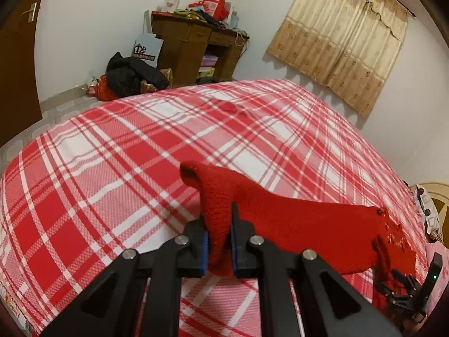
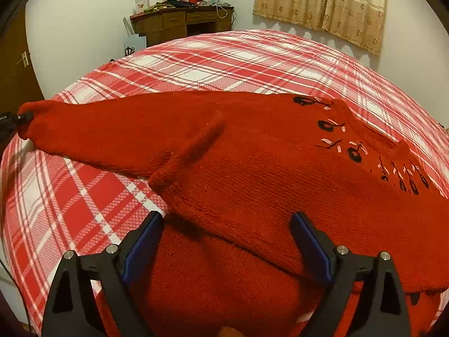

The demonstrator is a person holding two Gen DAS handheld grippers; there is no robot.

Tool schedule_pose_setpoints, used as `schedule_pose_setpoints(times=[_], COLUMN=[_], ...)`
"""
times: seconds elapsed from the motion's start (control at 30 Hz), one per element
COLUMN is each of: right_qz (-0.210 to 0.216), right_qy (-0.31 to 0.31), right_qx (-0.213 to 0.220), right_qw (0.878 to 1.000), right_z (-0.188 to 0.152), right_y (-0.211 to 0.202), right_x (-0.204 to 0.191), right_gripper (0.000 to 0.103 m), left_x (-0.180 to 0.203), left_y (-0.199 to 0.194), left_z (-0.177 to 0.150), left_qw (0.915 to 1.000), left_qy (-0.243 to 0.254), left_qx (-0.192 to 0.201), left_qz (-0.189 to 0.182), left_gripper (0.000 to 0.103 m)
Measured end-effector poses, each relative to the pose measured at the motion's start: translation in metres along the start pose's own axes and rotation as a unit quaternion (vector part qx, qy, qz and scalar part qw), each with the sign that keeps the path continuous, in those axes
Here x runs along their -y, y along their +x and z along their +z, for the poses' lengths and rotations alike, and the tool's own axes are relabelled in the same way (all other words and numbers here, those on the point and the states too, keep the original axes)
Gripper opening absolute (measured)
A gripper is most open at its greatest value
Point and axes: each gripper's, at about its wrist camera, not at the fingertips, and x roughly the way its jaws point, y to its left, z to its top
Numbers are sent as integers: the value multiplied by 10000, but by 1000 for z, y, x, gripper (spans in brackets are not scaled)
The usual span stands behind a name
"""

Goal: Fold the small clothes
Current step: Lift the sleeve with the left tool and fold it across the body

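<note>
Red knitted sweater [image 2: 252, 174] lies spread on the bed's red-and-white plaid cover [image 2: 84, 196]; its right edge and lower hem run out of the right wrist view. Embroidered dark flowers [image 2: 356, 154] sit near the neckline, those at far right cut off.

Left gripper [image 1: 219, 224] is clamped tight on the sweater's sleeve [image 1: 216, 210], the knit bunched between the blue pads; the cuff [image 1: 190, 172] sticks up past the fingertips. In the right wrist view only a dark bit of it shows at the sleeve end [image 2: 26, 118], mostly cut off.

Right gripper [image 2: 227, 219] has its jaws wide apart over the sweater body, pads not pressing the knit; whether the tips touch it, cannot tell. From the left wrist view it is a small dark shape [image 1: 407, 289] at the edge, hard to make out.

Desk [image 1: 196, 42] is piled with clutter, items too small to identify. Curtain [image 1: 342, 42] hangs behind the bed.
</note>
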Motion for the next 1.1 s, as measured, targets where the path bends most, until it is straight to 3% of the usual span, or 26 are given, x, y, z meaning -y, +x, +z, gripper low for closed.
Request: schedule_pose_setpoints(times=[0.1, 0.2, 0.33, 0.5, 0.7, 1.1], right_qz=[219, 133, -105, -94, -168, -101], right_qy=[372, 384, 320, 512, 572, 917], right_qx=[260, 447, 394, 341, 321, 764], right_qw=[9987, 9982, 9987, 9981, 9977, 9928], right_z=[3, 8, 8, -8, -35, -63], right_y=[-25, -48, -63, -77, -99, -150], right_x=[10, 17, 26, 44, 56, 76], right_gripper=[93, 93, 93, 93, 93, 93], left_x=[15, 32, 54, 84, 120, 194], left_y=[-8, -16, -29, -47, -53, -65], left_z=[6, 14, 26, 42, 60, 81], left_qw=[9997, 9987, 9962, 9911, 9867, 9749], left_qy=[145, 198, 147, 168, 402, 852], left_qx=[78, 188, 303, 446, 601, 841], left_qz=[-181, -422, -804, -1242, -1458, -1878], left_gripper=[12, 12, 12, 12, 12, 11])
